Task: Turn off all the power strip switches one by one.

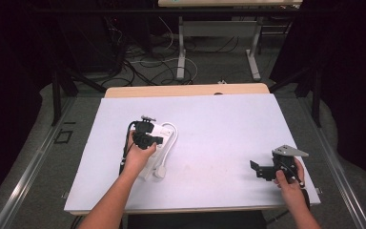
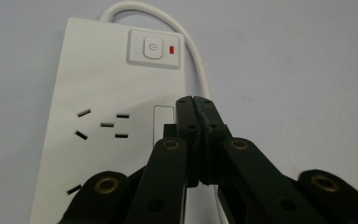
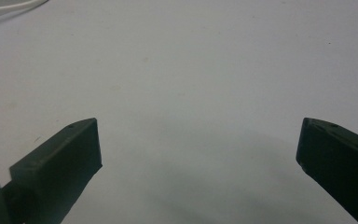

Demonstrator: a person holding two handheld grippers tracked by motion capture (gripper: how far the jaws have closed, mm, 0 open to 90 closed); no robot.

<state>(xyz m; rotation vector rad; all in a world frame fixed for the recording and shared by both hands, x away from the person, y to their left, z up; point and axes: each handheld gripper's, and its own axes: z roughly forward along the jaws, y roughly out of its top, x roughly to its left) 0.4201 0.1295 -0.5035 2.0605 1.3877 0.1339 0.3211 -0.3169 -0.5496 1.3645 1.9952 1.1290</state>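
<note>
Left gripper point(image 2: 196, 100) jaws pinched together over rigid, light, slick power strip point(image 2: 98, 93); switch point(image 2: 152, 47) at 12 o'clock; right gripper point(image 3: 198, 144) wide, idle.

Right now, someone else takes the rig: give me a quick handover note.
Left gripper: jaws shut with nothing between them, tips over the power strip, beside a small rectangular slot and below the strip's switch.
Right gripper: open, holding nothing, low over bare table at the near right.
Power strip: lies flat on the table's left half, its white cable looped beside it, the plug lying loose on the table.
Done: cannot tell whether the switch has been pressed.
Left: probably press the switch, judging by the shut jaws near it.
</note>
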